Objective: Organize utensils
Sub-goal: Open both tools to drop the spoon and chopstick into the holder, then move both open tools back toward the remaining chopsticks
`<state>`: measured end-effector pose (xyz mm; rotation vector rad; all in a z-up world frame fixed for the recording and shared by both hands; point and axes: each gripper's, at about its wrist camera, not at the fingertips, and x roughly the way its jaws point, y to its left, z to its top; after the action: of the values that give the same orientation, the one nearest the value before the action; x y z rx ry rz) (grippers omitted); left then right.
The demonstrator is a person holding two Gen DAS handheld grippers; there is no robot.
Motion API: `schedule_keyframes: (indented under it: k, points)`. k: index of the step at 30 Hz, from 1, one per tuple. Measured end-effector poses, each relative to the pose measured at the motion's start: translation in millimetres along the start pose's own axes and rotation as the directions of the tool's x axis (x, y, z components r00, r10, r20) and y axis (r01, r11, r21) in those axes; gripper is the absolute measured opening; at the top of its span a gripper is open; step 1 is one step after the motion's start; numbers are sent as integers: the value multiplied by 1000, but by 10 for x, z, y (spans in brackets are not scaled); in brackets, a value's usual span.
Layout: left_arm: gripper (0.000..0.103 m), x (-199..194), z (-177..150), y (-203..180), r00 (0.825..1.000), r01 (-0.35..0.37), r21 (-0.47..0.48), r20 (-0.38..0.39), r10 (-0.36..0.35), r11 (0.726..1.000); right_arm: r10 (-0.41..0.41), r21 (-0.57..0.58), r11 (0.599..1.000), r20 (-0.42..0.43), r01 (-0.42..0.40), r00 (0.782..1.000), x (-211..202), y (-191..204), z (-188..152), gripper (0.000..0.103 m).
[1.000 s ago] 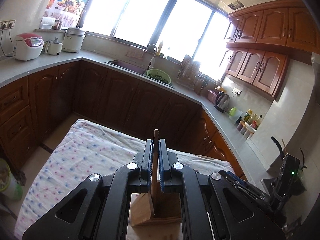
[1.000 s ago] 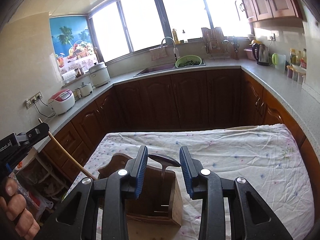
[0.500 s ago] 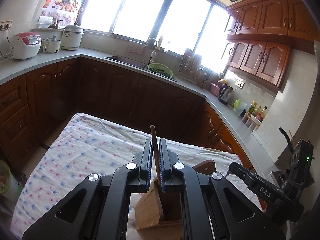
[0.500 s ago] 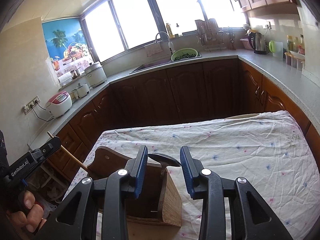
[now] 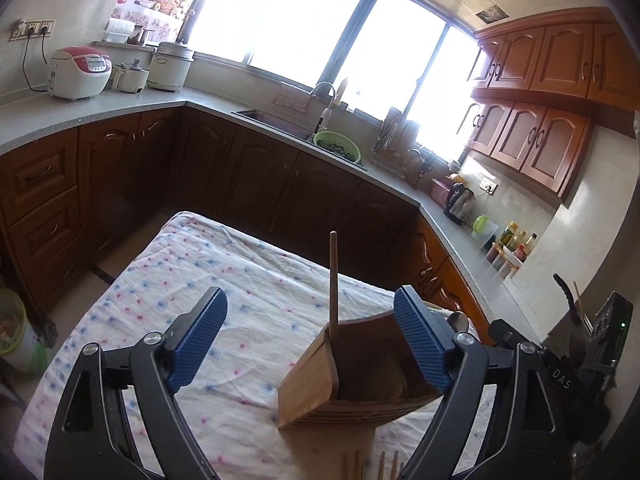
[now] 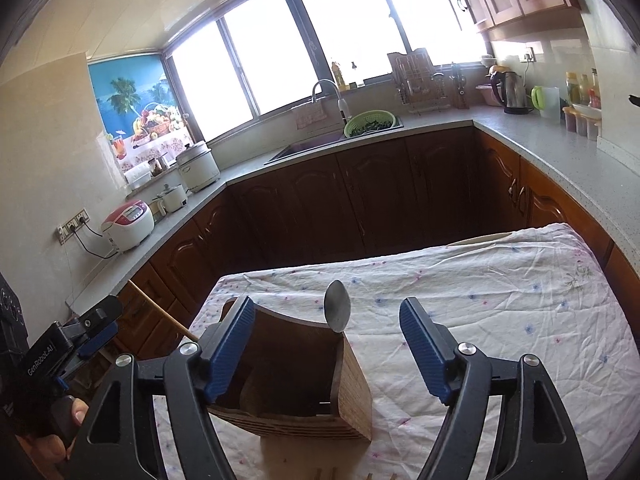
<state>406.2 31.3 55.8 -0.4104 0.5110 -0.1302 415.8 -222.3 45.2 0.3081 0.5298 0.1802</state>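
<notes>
A wooden utensil holder (image 5: 316, 392) (image 6: 344, 396) stands on the cloth-covered table. A wooden stick (image 5: 333, 280) stands upright in its left corner in the left wrist view; in the right wrist view it (image 6: 160, 312) leans out to the left. A metal spoon (image 6: 337, 312) stands in the holder, bowl up; its bowl (image 5: 459, 321) peeks past the right finger in the left wrist view. My left gripper (image 5: 312, 344) is open and empty around the holder. My right gripper (image 6: 328, 354) is open and empty above the holder.
A floral cloth (image 6: 500, 300) covers the table. Several wooden sticks (image 5: 380, 466) lie at the near edge. Dark wood cabinets and a grey counter (image 5: 120, 104) wrap around, with rice cookers, a sink, a green colander (image 6: 370, 120) and a kettle.
My left gripper has opened and let go of the wooden stick, which now stands in the holder. My right gripper has opened wider, and the spoon now stands more upright.
</notes>
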Motion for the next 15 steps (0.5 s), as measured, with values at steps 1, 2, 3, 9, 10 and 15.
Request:
schedule_keyframes:
  k: [1,2,3,9,10,15]
  points:
    - [92,-62,-38,35,1000,-5,-8,-4,5,1000,4,14,1000,3,-4,1000,-52,-28,-25,81]
    - [92,-127,-83,70,1000,-11,-14,-10,11,1000,10,27,1000,5,-10,1000,-107,-55,-56,82]
    - [92,-192,-135,101,1000,-15,-16,-13,15,1000,11,37,999,7,-11,1000,-169,-77,-94,83]
    - [92,-517,-534,221,996,-47,17,-73,49,999,-5,67,998,10,4,1000,-574,-171,-417,90]
    - [92,-565,-600,241,995,-47,15,-87,49,999,-9,69,998,6,9,1000,-644,-179,-482,90]
    - [92,-793,-873,230,989,-52,40,-135,57,998,-24,75,997,-13,25,1000,-972,-203,-792,91]
